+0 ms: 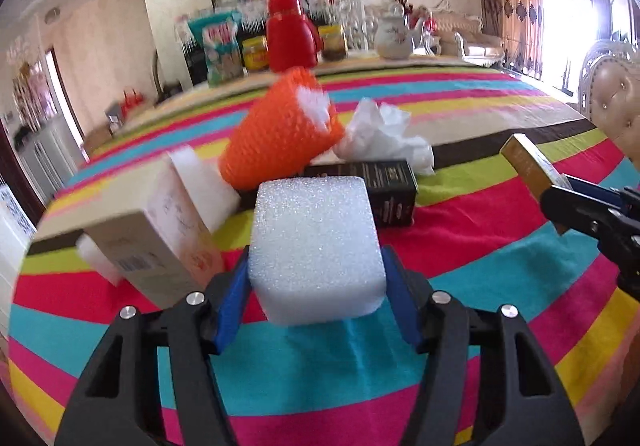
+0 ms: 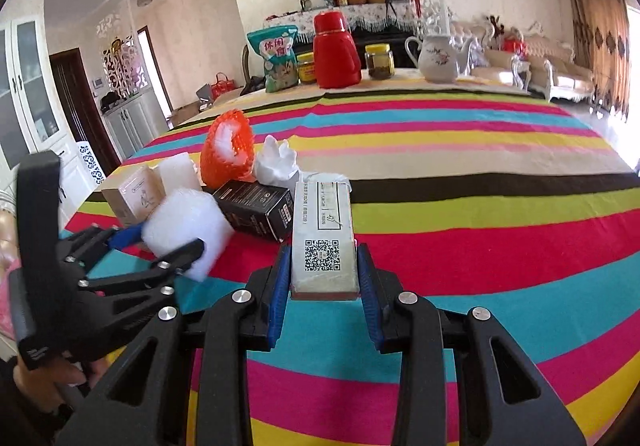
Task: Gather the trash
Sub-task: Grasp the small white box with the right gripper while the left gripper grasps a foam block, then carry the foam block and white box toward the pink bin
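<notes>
the left tongs (image 1: 318, 286) pinch a white foam block (image 1: 316, 246) just above the striped counter (image 1: 480, 214). the right tongs (image 2: 323, 278) clamp a slim beige qr-coded box (image 2: 323, 234), long axis pointing away towards the orange mesh basket (image 2: 228, 154).

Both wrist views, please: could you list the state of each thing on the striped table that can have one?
left gripper: shut on white foam block
right gripper: shut on QR-code box
orange mesh basket: tipped, something white inside
black box: lying flat
tissue: crumpled
pink-beige box: tilted, closed
red flask: upright, capped
jars: lidded
</notes>
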A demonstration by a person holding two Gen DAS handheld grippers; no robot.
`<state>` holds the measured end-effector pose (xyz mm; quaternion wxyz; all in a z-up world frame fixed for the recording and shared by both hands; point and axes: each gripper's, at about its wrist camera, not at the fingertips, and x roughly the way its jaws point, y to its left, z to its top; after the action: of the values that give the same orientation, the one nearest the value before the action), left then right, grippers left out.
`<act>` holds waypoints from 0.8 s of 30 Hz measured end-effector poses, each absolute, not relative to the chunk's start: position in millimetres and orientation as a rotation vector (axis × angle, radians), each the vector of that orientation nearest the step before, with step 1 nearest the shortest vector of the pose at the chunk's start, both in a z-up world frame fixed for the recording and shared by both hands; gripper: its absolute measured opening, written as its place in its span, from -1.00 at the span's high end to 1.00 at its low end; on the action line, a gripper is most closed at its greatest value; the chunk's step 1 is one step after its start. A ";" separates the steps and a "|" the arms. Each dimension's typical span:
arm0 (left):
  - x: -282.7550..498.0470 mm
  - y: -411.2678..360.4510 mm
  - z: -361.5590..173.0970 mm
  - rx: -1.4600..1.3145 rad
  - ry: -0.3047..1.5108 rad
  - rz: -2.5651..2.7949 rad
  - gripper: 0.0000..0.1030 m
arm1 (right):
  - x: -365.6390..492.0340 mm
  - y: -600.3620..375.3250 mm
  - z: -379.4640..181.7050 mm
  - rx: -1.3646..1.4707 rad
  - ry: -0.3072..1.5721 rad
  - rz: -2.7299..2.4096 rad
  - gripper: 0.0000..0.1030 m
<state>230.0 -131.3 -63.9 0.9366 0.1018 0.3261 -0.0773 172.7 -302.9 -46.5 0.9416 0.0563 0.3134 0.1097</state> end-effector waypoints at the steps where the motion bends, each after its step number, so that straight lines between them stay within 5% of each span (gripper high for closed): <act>1: 228.8 -130.3 -62.8 0.204 0.660 -0.161 -0.17 | 172.1 -301.9 -47.0 0.105 0.638 0.225 0.35; 24: 184.8 -114.9 -18.0 0.120 0.517 -0.212 -0.17 | 153.5 -288.5 -37.2 0.008 0.546 0.244 0.35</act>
<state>184.8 -114.9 -18.0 0.9595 0.0590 0.2548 -0.1045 153.5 -288.5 -37.2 0.9557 0.0039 0.2687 0.1201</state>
